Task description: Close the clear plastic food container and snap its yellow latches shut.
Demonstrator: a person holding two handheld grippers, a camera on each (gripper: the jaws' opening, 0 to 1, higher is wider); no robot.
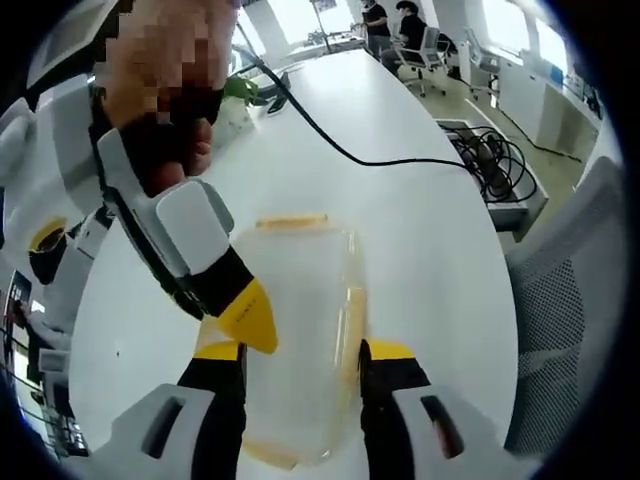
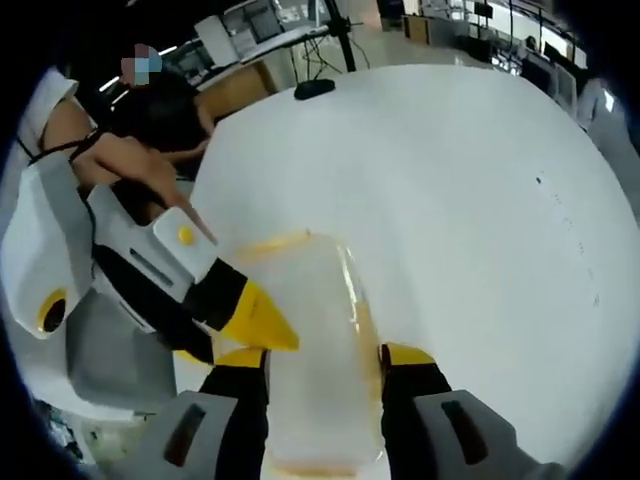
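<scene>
The clear plastic container (image 1: pixel 300 290) lies on the white table (image 1: pixel 430 260), with yellow latches on its far end (image 1: pixel 290 221) and its right side (image 1: pixel 352 325). My left gripper (image 1: pixel 304 350) is open, its jaws standing either side of the container. From the upper left, a yellow fingertip (image 1: pixel 250 318) of the right gripper rests at the container's left edge. In the right gripper view the container (image 2: pixel 320 330) lies between the jaws of my open right gripper (image 2: pixel 322 358). There a yellow fingertip (image 2: pixel 265 325) of the left gripper sits at its left edge. I cannot tell whether the latches are snapped.
A black cable (image 1: pixel 380 160) runs across the table to a coil of cables (image 1: pixel 490 165) past its right edge. A grey mesh chair (image 1: pixel 570 330) stands on the right. A hand (image 1: pixel 160 130) holds the other gripper. A small black object (image 2: pixel 315 88) lies at the table's far edge.
</scene>
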